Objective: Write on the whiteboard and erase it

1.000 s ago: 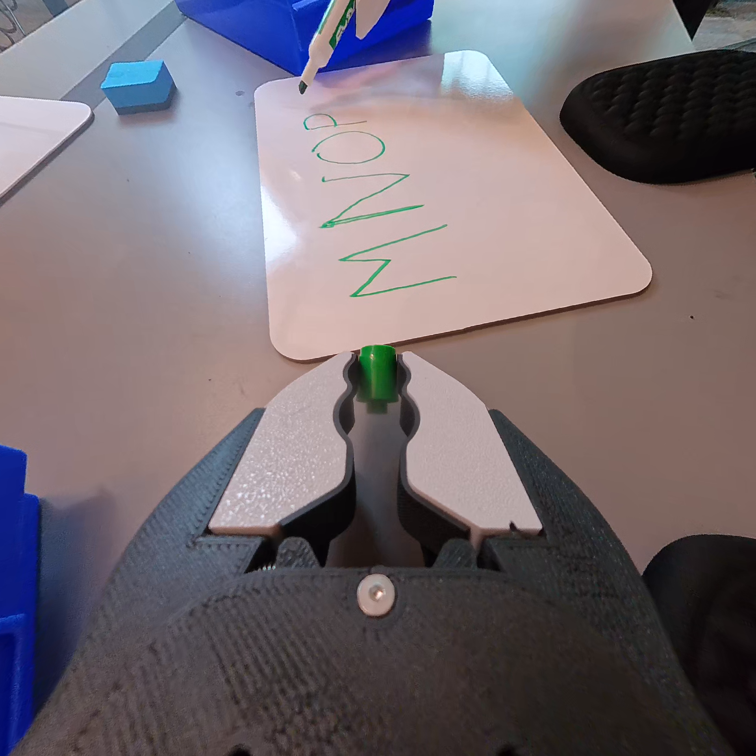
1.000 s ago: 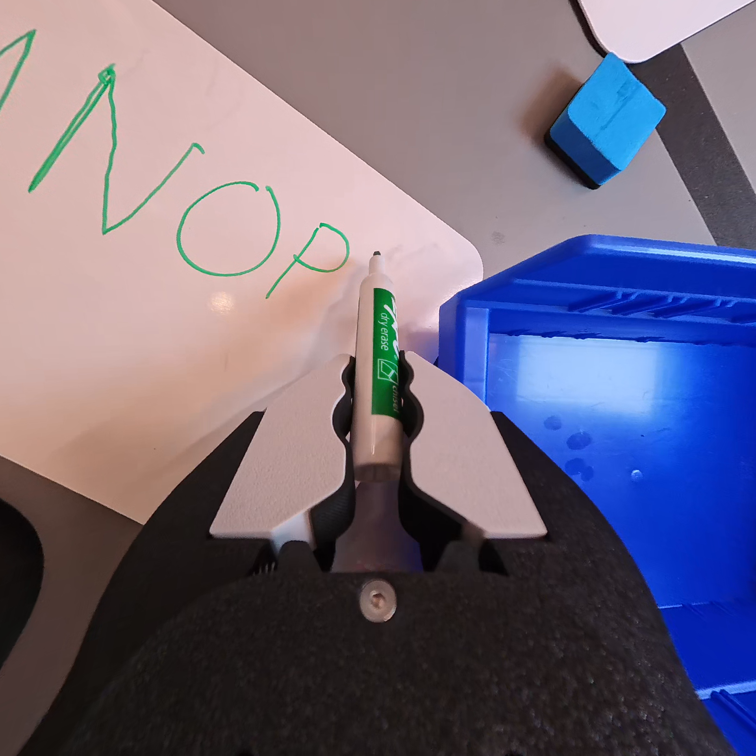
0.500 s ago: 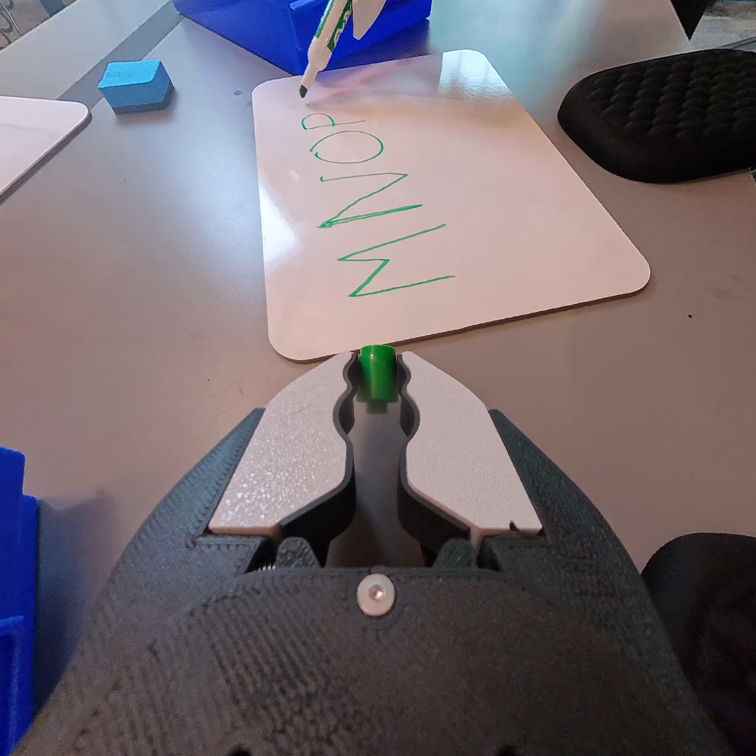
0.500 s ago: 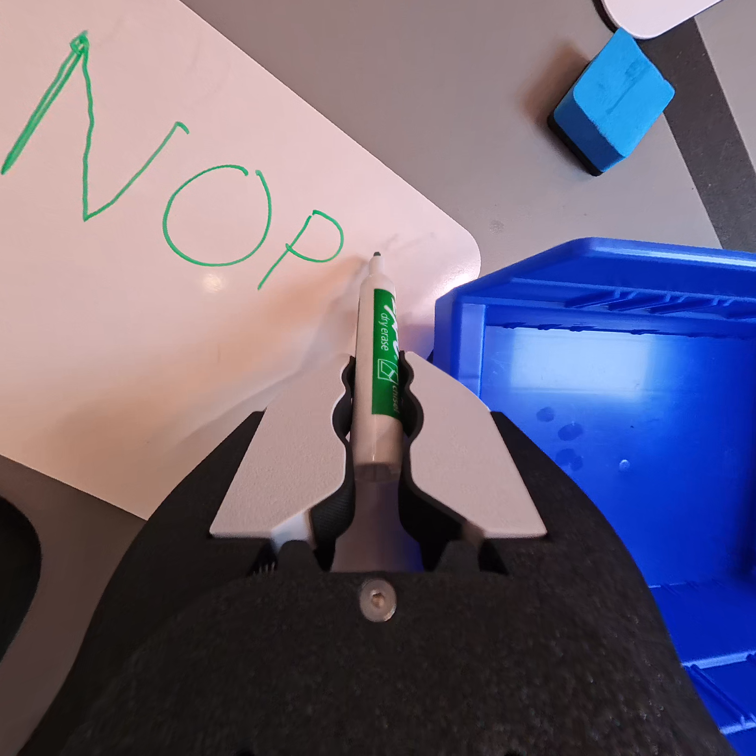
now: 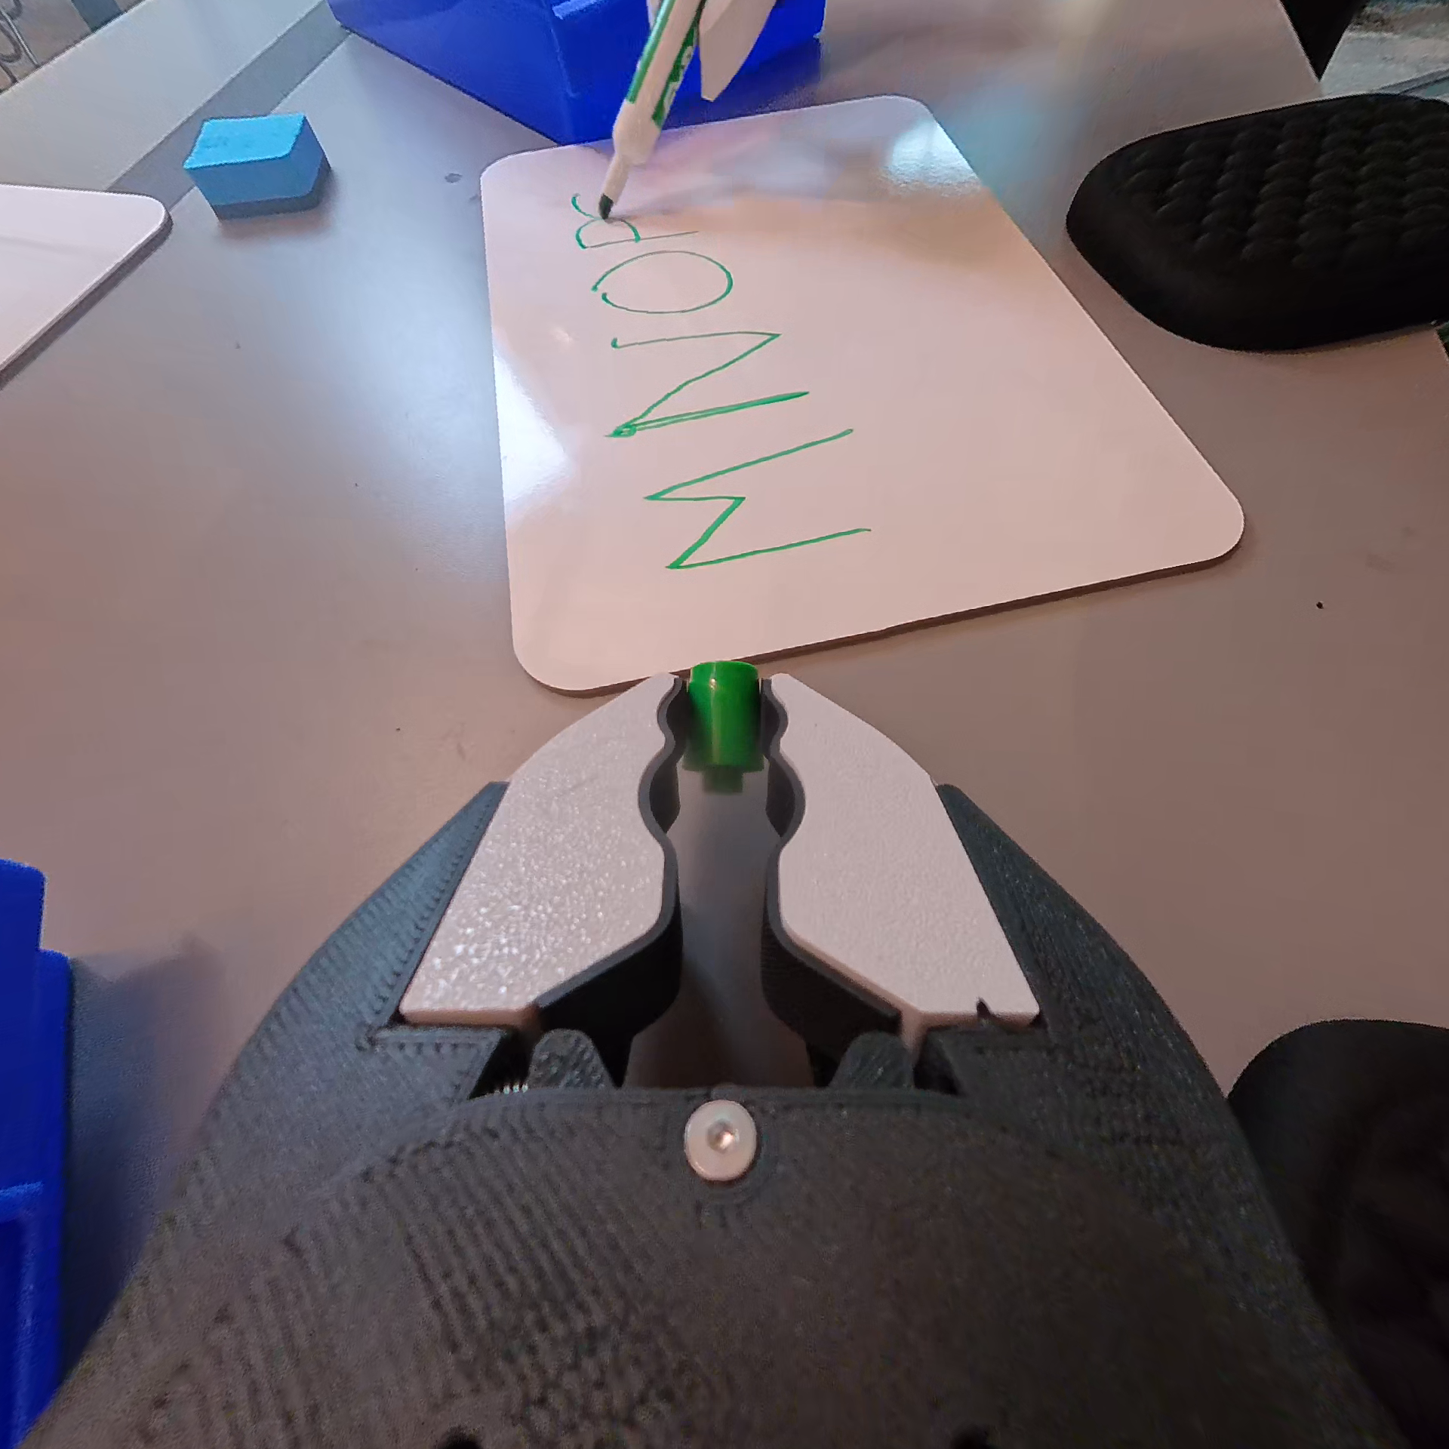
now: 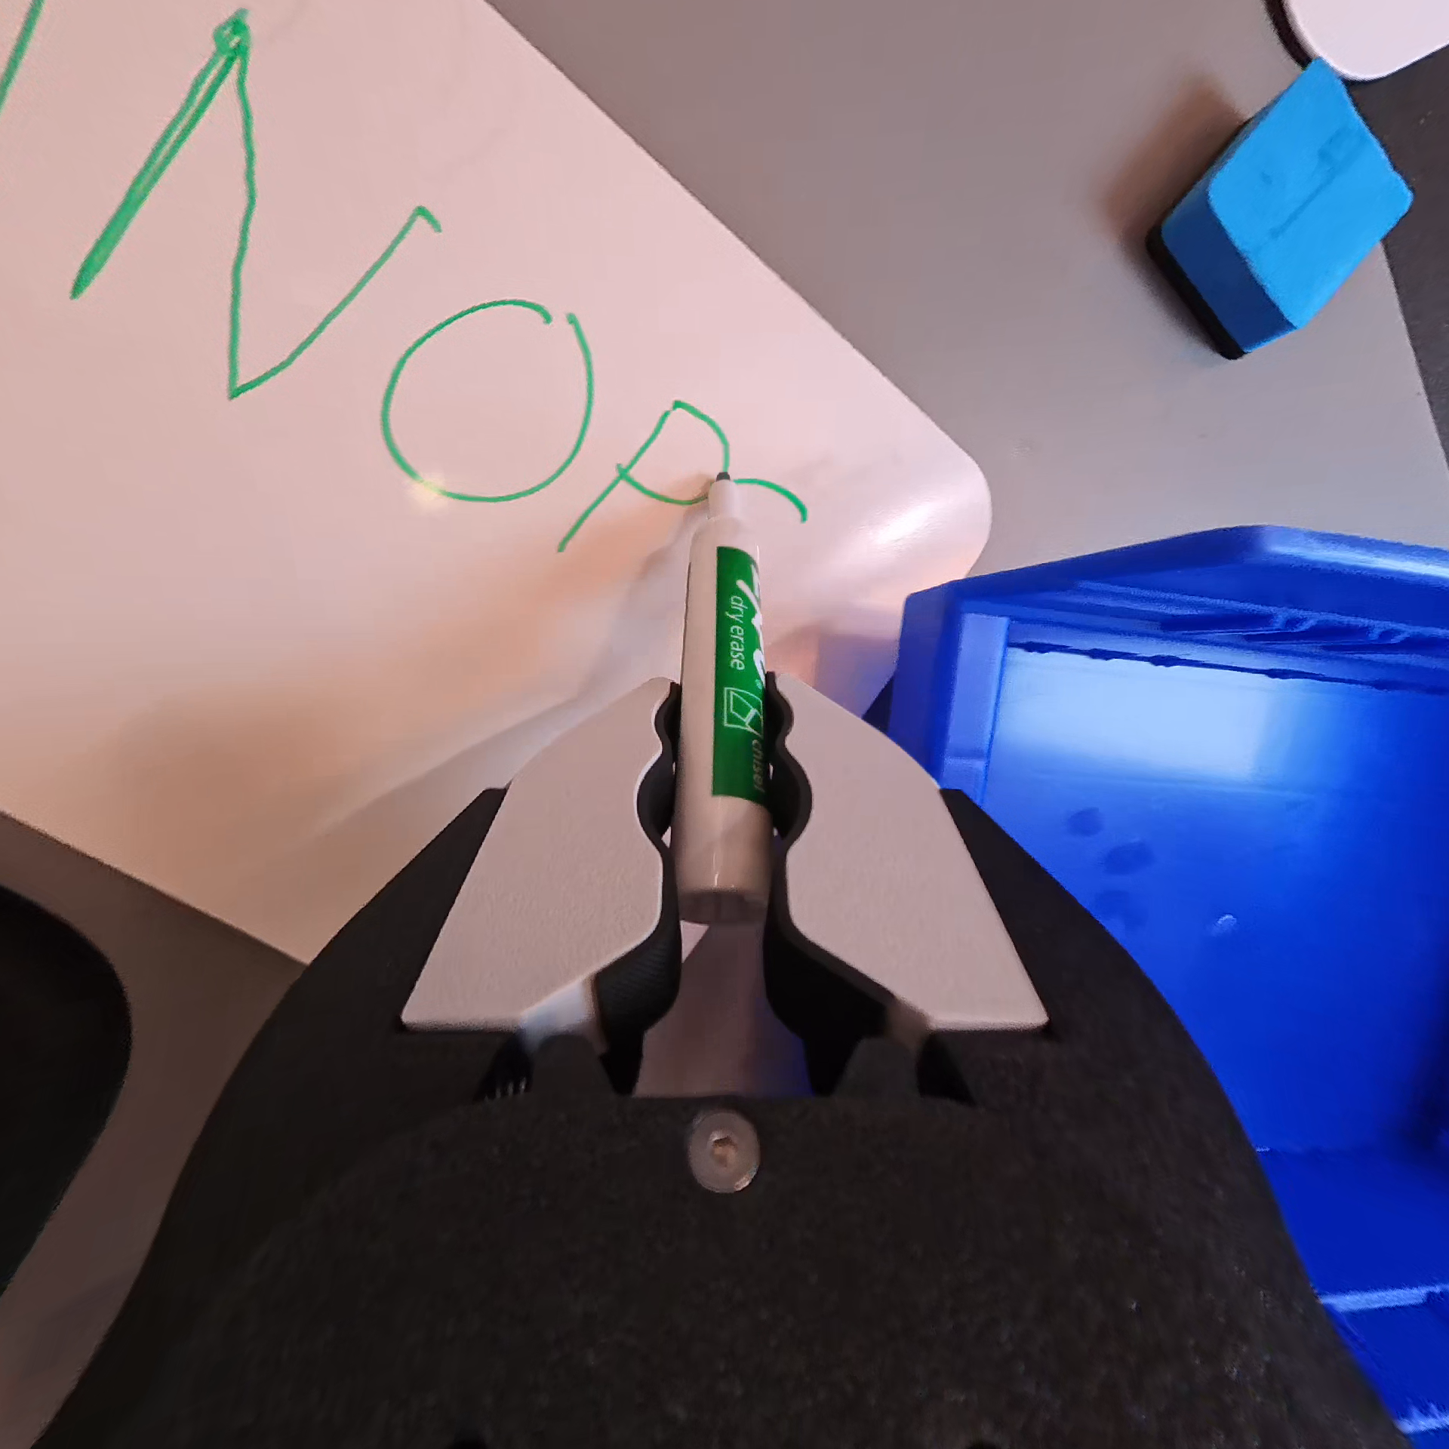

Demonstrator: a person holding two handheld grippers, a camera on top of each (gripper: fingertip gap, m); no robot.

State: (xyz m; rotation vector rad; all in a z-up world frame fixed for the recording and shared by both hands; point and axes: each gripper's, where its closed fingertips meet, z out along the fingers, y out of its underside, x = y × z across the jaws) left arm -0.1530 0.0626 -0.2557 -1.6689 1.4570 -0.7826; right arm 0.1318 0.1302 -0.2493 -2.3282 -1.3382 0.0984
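Writing is the step in hand: the right gripper, clamped on a green dry-erase marker, presses its tip to the whiteboard just ahead, by a green stroke. The left gripper pinches the green marker cap. Next, I judge: finish the stroke, recap, fetch the blue eraser, well ahead-right.

Row of large green handwritten capital letters along the whiteboard, marker tip touching the end stroke. White printed wording and a small boxed symbol on the marker's green label.
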